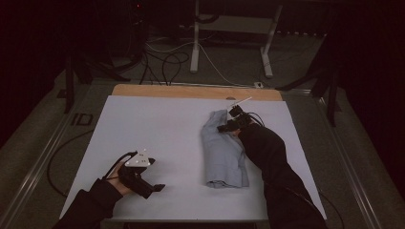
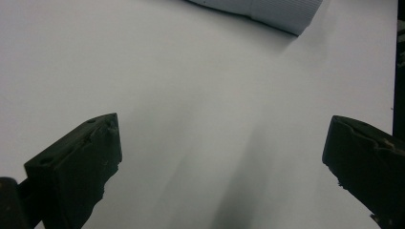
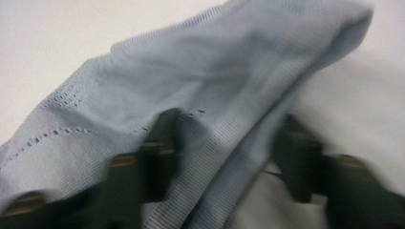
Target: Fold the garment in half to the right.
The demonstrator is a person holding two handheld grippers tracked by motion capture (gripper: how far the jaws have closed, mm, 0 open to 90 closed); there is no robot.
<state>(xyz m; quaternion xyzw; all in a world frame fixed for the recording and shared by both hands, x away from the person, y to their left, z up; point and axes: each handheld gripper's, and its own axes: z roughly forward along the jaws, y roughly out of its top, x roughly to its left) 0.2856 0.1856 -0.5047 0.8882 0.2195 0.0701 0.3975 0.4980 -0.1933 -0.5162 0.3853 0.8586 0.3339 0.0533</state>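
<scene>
A light blue knitted cloth (image 1: 222,152) lies folded in a long strip right of the middle of the white table (image 1: 143,124). My right gripper (image 1: 225,126) is at the strip's far end, pointing left into it. In the right gripper view, which is blurred, a ribbed fold of the cloth (image 3: 191,71) lies between the jaws of the right gripper (image 3: 229,138), which stand apart. My left gripper (image 1: 155,187) rests low near the front left of the table, open, with nothing between its fingers (image 2: 222,148). The near end of the cloth (image 2: 267,9) lies ahead of it.
A wooden strip (image 1: 191,90) runs along the table's far edge. Beyond it, white desk legs (image 1: 195,47) and loose cables (image 1: 167,62) lie on the dark floor. Metal rails (image 1: 43,157) flank the table.
</scene>
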